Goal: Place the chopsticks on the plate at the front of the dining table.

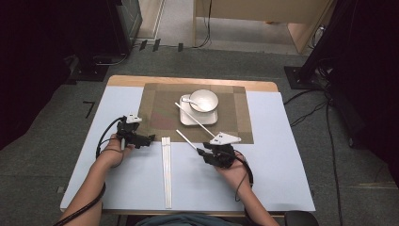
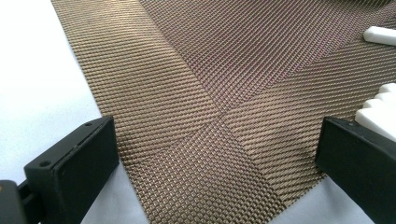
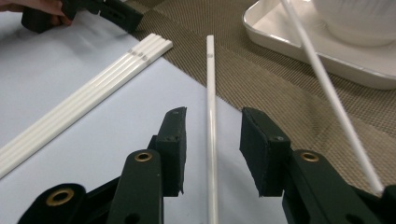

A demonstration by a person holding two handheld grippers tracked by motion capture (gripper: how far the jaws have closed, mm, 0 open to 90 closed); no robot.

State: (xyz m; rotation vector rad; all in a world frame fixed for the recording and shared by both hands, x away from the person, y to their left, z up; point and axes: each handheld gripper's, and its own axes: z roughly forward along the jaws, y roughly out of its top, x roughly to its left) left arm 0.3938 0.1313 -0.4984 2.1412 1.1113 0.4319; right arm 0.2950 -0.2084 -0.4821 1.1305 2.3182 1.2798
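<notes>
Right gripper (image 3: 212, 154) low over the pale blue table cover (image 3: 84, 93), jaws parted on either side of a single white chopstick (image 3: 211, 93); gaps show on both sides, pads not pressing it, so released. That chopstick lies flat, far end on the woven brown placemat (image 3: 261, 84), near end on the cover running down between the jaws. A second white chopstick (image 3: 327, 88) slants across the right of the right gripper view, its far end over the white square plate (image 3: 280, 37), which carries a white bowl (image 1: 203, 100) with a spoon (image 1: 188, 100) in it. A bundle of white chopsticks (image 1: 166, 172) lies side by side on the cover between the two hands. Left gripper (image 1: 141, 139) sits at the placemat's left near corner, jaws wide apart, nothing between them, released
</notes>
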